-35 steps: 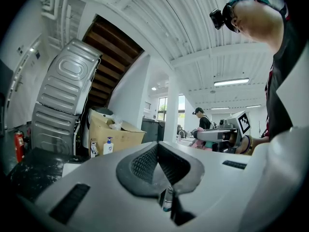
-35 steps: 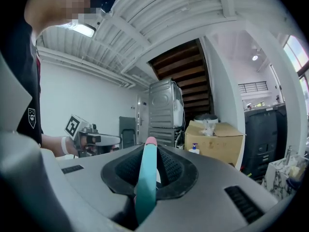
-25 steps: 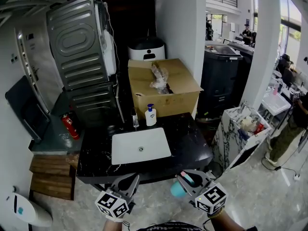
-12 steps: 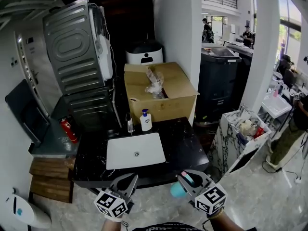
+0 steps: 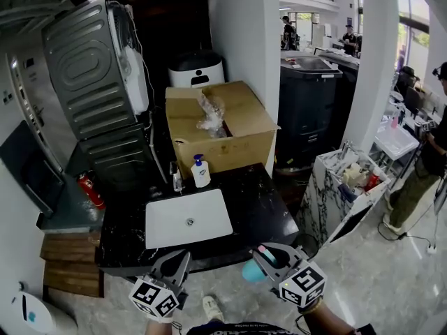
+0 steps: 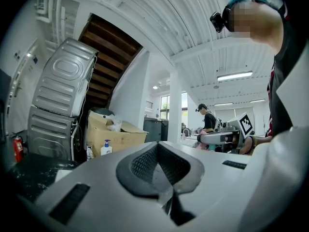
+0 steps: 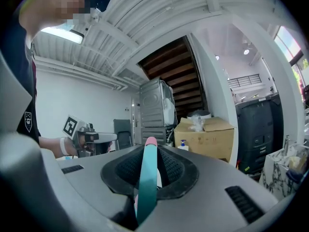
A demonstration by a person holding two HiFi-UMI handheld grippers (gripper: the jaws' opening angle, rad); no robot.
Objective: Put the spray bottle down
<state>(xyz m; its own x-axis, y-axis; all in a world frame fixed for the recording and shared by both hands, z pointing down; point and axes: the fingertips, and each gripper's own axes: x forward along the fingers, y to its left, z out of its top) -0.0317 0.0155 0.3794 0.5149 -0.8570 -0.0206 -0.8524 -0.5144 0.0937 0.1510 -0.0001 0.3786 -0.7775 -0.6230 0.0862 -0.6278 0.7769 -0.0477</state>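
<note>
right gripper [image 5: 271, 258]: pinching the teal bottle [image 7: 146, 187], carried level for set-down
bottle: in air, just short of the counter's [image 5: 260, 208] near edge
left gripper [image 5: 179, 262]: pressed together, empty, idle

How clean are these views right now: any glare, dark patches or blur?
Head view: windows at upper right glare white; the stairwell is dark; the sink reads clearly. Both gripper views: strong fisheye bending, black corners. Right gripper view: the spray bottle is blurred close up.
</note>
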